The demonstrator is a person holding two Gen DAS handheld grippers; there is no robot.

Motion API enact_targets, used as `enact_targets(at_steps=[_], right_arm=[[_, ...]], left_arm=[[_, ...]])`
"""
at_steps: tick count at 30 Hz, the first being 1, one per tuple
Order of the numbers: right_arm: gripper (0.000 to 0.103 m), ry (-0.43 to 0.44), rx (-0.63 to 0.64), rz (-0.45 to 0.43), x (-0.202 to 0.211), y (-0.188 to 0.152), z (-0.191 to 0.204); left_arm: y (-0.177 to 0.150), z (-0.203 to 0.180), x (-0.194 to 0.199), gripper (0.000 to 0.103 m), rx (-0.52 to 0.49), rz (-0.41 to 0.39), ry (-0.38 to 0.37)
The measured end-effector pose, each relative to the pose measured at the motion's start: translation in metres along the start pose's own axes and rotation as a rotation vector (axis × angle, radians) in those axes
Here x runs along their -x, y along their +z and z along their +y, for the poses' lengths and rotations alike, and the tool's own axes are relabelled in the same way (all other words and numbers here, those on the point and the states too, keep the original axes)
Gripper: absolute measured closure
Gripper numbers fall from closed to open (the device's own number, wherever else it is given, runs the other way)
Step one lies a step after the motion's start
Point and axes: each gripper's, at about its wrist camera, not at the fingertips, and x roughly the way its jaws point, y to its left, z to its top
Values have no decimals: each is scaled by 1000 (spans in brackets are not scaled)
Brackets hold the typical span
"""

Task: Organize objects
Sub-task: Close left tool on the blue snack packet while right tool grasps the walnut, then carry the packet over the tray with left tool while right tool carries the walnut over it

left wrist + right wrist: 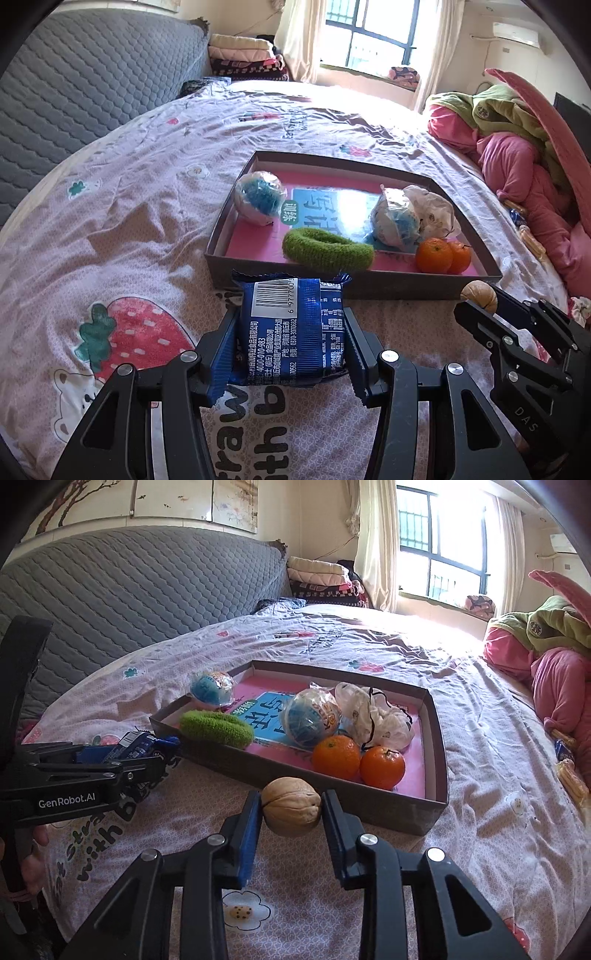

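Note:
My left gripper (291,332) is shut on a blue snack packet (291,328) and holds it just before the near wall of a shallow cardboard box (369,286). My right gripper (291,805) is shut on a walnut (291,806), close to the box's near wall (332,797). In the left wrist view the right gripper (480,299) shows at the right with the walnut (479,293). The box holds two oranges (358,760), a green fuzzy ring (216,727), two wrapped balls (314,720) and a white crumpled bag (373,716).
The box lies on a bed with a pink patterned sheet (480,720). A grey quilted headboard (129,590) stands at the left. Pink and green bedding (554,657) is piled at the right, with small snack packets (569,771) beside it.

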Motion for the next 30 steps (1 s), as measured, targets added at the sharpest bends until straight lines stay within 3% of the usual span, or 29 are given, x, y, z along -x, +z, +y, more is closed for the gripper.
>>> enact_targets(at_steps=[13,30], right_arm=[[70,-1,-8,-64,19,12,-8],[70,-52,-2,-158,43,43,-29]], left_arm=[[19,-29,36,49,-59,-89,-17],[67,-44,49,49,-83,-170,-45]])
